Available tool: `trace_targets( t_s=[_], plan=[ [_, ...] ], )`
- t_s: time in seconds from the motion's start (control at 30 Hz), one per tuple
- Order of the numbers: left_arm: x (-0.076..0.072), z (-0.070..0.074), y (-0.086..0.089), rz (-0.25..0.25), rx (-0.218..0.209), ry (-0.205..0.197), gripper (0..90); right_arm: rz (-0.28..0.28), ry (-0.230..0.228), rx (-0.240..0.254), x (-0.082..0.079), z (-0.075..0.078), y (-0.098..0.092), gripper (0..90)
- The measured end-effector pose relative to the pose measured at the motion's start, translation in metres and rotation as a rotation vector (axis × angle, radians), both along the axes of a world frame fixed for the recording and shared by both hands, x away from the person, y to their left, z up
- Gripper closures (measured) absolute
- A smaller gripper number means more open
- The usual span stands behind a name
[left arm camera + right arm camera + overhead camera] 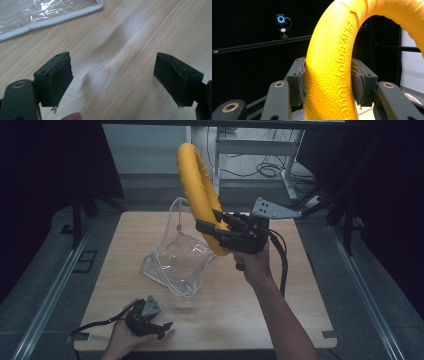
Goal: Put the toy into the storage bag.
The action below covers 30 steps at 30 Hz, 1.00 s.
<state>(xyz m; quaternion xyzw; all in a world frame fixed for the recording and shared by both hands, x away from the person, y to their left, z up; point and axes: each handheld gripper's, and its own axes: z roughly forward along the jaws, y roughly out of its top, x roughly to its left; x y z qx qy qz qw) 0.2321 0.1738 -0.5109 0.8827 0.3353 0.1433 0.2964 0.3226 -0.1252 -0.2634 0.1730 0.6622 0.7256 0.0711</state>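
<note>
A yellow foam ring (197,185) is held up in the air above the table, standing on edge, with my right gripper (212,231) shut on its lower part. In the right gripper view the ring (332,75) is squeezed between both jaws and raised letters run along it. A clear plastic bag (177,257) with a white edge lies slumped on the wooden table (280,315), just left of and below the ring. My left gripper (162,329) rests open near the table's front left edge; its jaws stand wide apart over bare wood, the bag's edge (50,21) farther ahead.
Black curtains and metal floor rails flank the table. A grey desk frame (260,147) and loose cables (267,170) stand behind it. A small camera with a blue ring light (281,18) sits on a bar in the dark background.
</note>
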Motion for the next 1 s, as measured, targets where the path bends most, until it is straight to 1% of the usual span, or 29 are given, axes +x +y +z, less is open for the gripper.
trace_targets(
  t_s=[0.17, 0.43, 0.8, 1.0],
  plan=[
    [0.000, 0.000, 0.000, 0.004, -0.007, -0.002, 15.2, 0.021, 0.001, 0.006, 0.001, -0.002, 0.010, 50.6],
    [0.000, 0.000, 0.000, 0.004, -0.004, -0.001, 15.2, 0.046, 0.013, -0.004, 0.003, -0.006, 0.025, 50.6],
    [-0.001, 0.001, 0.000, 0.001, 0.002, -0.003, 15.2, 0.074, 0.017, 0.009, 0.002, -0.010, 0.042, 50.5],
    [-0.001, 0.001, 0.001, 0.003, 0.003, -0.005, 15.2, 0.093, 0.033, 0.015, 0.003, -0.017, 0.052, 50.5]
  ],
)
